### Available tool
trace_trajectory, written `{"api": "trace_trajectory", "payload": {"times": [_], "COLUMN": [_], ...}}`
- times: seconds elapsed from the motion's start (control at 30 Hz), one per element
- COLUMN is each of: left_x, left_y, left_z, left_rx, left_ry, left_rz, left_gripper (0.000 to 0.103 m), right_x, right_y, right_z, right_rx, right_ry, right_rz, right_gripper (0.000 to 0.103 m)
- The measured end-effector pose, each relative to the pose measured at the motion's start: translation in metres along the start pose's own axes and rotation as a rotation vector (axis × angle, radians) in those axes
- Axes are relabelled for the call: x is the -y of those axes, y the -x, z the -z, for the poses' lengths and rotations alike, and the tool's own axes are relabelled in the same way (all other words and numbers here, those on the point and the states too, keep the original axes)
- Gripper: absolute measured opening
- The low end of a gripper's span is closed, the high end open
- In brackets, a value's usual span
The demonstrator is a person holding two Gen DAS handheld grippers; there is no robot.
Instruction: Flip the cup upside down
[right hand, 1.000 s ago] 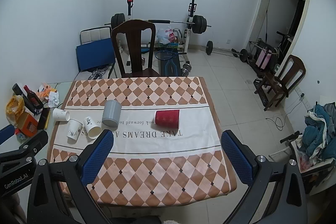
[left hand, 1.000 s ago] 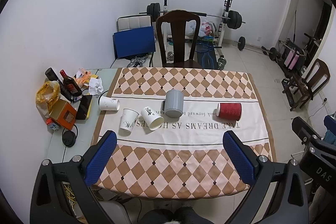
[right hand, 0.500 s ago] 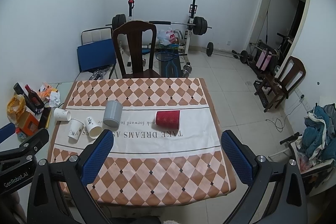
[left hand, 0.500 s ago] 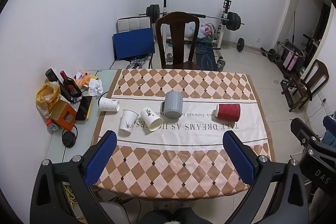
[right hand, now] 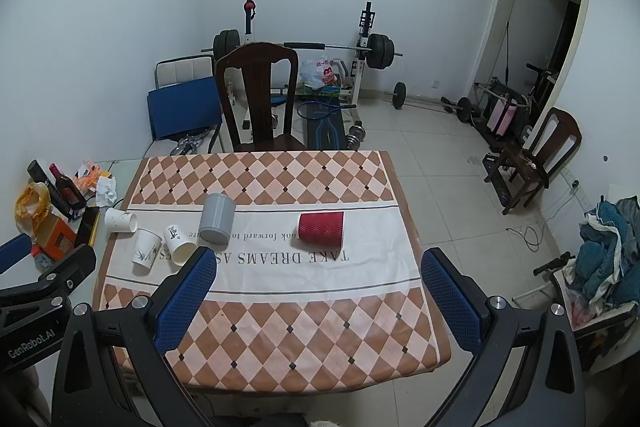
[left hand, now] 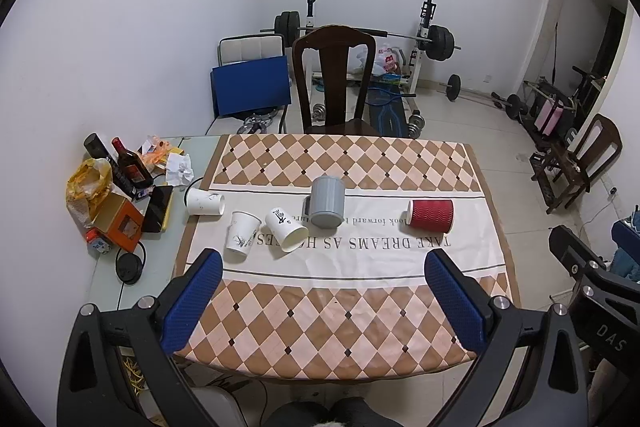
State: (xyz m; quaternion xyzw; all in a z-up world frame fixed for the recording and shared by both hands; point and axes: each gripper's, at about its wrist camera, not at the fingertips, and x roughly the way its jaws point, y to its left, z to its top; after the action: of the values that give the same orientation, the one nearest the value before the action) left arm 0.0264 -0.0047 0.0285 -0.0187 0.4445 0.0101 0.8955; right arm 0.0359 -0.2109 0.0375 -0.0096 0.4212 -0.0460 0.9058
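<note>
Several cups lie in a row on the table's white band. A red ribbed paper cup [left hand: 431, 214] [right hand: 321, 229] lies on its side at the right. A grey mug [left hand: 327, 201] [right hand: 216, 219] stands upside down mid-table. Three white paper cups are at the left: one tipped [left hand: 285, 235] [right hand: 179, 244], one upside down [left hand: 241, 236] [right hand: 146, 251], one on its side [left hand: 205, 201] [right hand: 120, 220]. My left gripper [left hand: 322, 297] and right gripper [right hand: 318, 293] are both open and empty, held high above the table's near edge, far from the cups.
The checkered tablecloth [left hand: 344, 311] covers the table. Bottles [left hand: 130, 167], an orange box [left hand: 120, 223], a phone [left hand: 157, 203] and tissues clutter the left end. A wooden chair [left hand: 334, 75] stands behind the table. Gym weights [right hand: 300, 47] line the back wall.
Both grippers have drifted slightly back and up, so the table looks a little further away. The cups have not moved. Both jaws stay open.
</note>
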Motion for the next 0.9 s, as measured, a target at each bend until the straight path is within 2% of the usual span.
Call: {"api": "trace_trajectory", "payload": {"times": [0.2,0.4,0.53,0.77,0.9], "left_x": [0.002,0.008,0.011,0.031,0.05], "left_y": [-0.002,-0.04,-0.081,-0.162,-0.203], "left_z": [-0.001,-0.002,0.012,0.036,0.046], "left_rx": [-0.003,-0.056,-0.126,-0.268,-0.339], "left_ry": [0.0,-0.033,-0.085,-0.189,-0.22], "left_rz": [0.006,0.012,0.015,0.013,0.034], "left_gripper": [0.103,0.103,0.103,0.103,0.103], "right_x": [0.001,0.001,0.004,0.035,0.061], "right_y": [0.0,-0.025,-0.069,-0.168,-0.218], "right_z": [0.002,-0.009,0.003,0.055,0.087], "right_rx": [-0.003,-0.068,-0.165,-0.357,-0.445], "right_ry": [-0.007,-0.038,-0.067,-0.136,-0.173], "right_rz": [0.0,0.051,0.121,0.203,0.212], "right_gripper": [0.103,0.103,0.103,0.103,0.103]}}
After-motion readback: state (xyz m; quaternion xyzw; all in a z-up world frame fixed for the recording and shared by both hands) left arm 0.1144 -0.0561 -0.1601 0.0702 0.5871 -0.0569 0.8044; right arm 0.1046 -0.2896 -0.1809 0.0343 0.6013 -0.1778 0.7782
